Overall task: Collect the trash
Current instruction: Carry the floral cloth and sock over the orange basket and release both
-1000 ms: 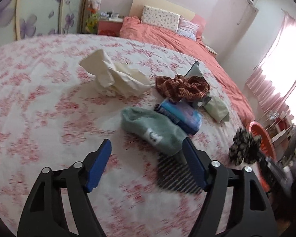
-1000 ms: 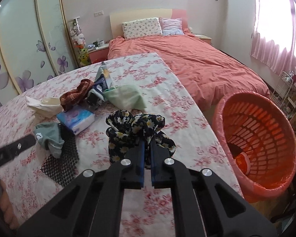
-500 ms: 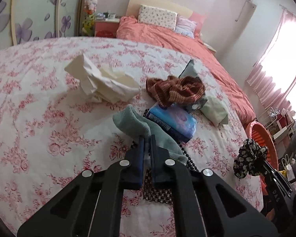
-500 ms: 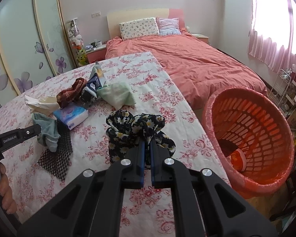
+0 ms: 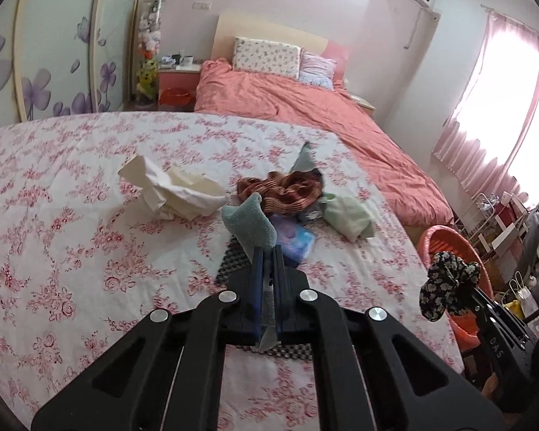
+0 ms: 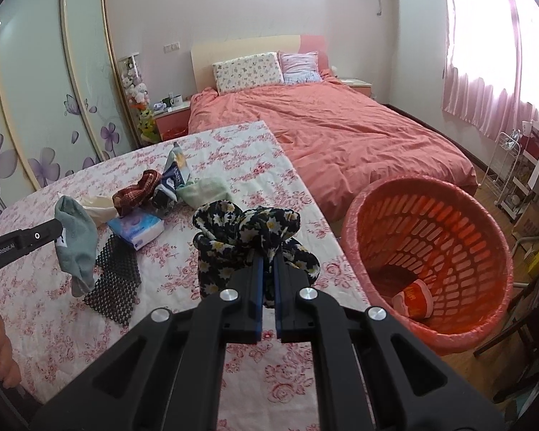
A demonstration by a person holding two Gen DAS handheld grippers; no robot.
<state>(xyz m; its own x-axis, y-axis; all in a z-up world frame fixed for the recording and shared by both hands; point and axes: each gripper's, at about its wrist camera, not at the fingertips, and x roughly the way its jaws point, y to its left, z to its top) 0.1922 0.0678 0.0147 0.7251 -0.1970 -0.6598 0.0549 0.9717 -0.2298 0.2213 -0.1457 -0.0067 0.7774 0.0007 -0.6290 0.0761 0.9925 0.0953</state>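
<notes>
My left gripper (image 5: 267, 255) is shut on a grey-green sock (image 5: 249, 224), lifted off the floral bedspread (image 5: 72, 222); the same sock (image 6: 76, 239) hangs from the left gripper (image 6: 59, 231) in the right wrist view. My right gripper (image 6: 267, 262) is shut on a black cloth with daisies (image 6: 244, 235), held above the bedspread edge, left of the orange basket (image 6: 485, 222). The black cloth (image 5: 445, 283) also shows at lower right in the left wrist view, in front of the basket (image 5: 434, 239).
On the bedspread lie a black mesh mat (image 6: 115, 280), a blue tissue pack (image 6: 138, 228), a brown cloth (image 5: 287, 190), crumpled cream paper (image 5: 176, 190), a pale green pouch (image 5: 348, 217) and a snack wrapper (image 6: 176, 168). A cup (image 6: 413, 298) lies in the basket. A pink bed (image 6: 341, 133) stands behind.
My left gripper closed on the grey-green sock and lifted it off the bedspread. My right gripper carried the black daisy cloth to the right, closer to the orange basket.
</notes>
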